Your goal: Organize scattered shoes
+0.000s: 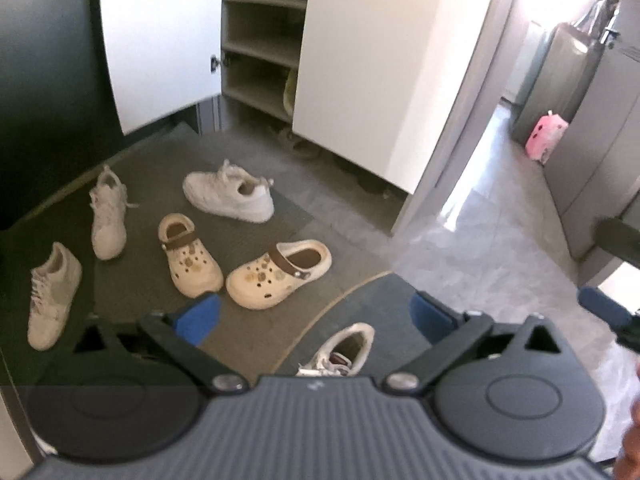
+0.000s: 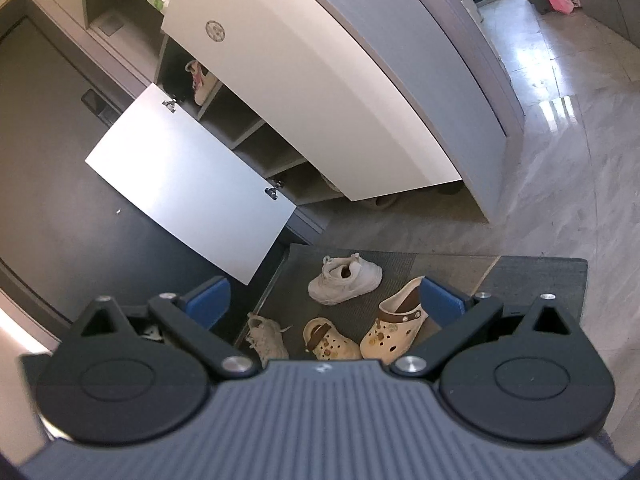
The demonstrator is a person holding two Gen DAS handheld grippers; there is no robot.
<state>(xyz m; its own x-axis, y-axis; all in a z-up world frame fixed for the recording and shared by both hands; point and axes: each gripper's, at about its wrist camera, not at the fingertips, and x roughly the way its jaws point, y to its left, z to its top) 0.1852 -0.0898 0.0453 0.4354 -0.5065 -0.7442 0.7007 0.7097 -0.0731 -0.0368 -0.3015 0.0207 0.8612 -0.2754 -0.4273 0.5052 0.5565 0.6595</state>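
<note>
Several shoes lie scattered on a grey floor mat (image 1: 256, 236). A white sneaker (image 1: 229, 192) lies nearest the cabinet, and two cream clogs (image 1: 188, 256) (image 1: 278, 273) with brown straps sit in front of it. Two more pale sneakers (image 1: 108, 212) (image 1: 52, 294) lie at the left, and another sneaker (image 1: 344, 350) sits just below my left gripper (image 1: 314, 314), which hangs open and empty above the mat. My right gripper (image 2: 326, 300) is also open and empty, high above the white sneaker (image 2: 345, 279) and the clogs (image 2: 396, 326) (image 2: 326, 342).
A shoe cabinet (image 1: 264, 40) with bare shelves stands behind the mat, its white door (image 2: 192, 184) swung open. One shoe (image 2: 200, 82) sits on an upper shelf. A doorway at the right leads to a tiled floor (image 1: 480, 248) with a pink pack (image 1: 546, 138).
</note>
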